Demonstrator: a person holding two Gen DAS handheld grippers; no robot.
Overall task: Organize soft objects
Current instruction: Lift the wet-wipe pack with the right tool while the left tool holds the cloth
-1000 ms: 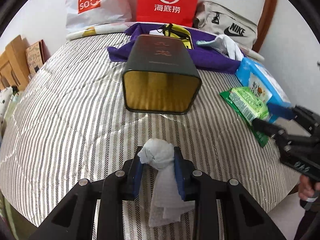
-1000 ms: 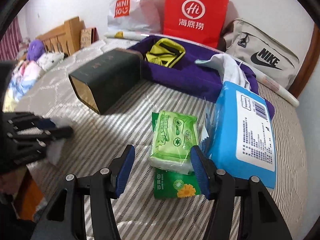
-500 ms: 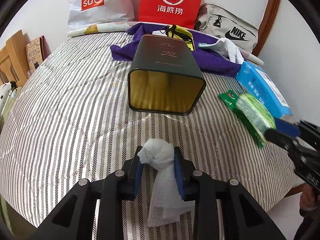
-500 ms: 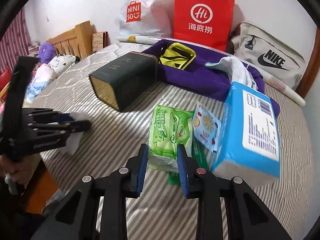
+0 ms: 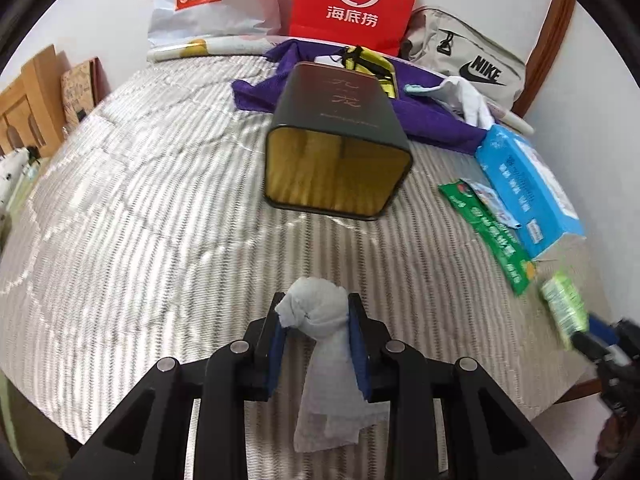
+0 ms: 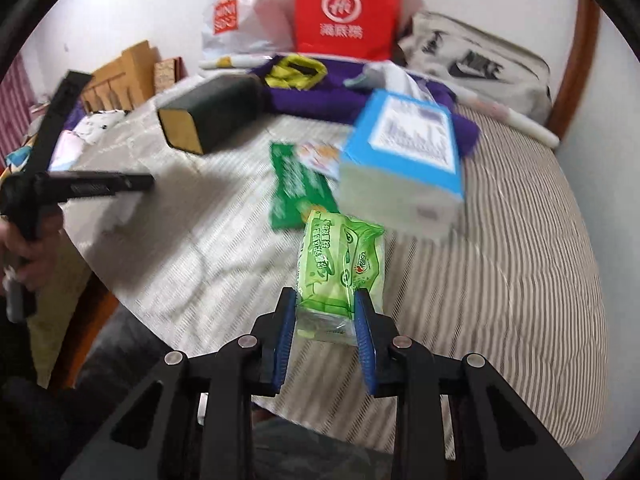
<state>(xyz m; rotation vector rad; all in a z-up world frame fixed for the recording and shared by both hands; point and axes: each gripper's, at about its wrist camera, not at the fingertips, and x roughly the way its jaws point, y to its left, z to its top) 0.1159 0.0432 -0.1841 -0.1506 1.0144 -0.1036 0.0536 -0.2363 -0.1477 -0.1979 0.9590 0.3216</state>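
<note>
Left gripper [image 5: 316,316] clamped on white cloth [image 5: 320,320]: knotted wad at top, crumpled tail hanging below, above near edge of striped bed [image 5: 140,240]. Right gripper [image 6: 325,312] clamped on green tissue pack [image 6: 340,264], glossy wrapper, squeezed at near end, lifted off bed. Dark tin [image 5: 340,152] lying open-mouthed farther back, centre.

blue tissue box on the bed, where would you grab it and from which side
Grip the blue tissue box across its narrow width, on its two long side faces, near the end facing the camera. Come from above and the bed's front edge: a flat green packet lies against its left side, purple cloth behind, so the jaws should straddle it from overhead.
</note>
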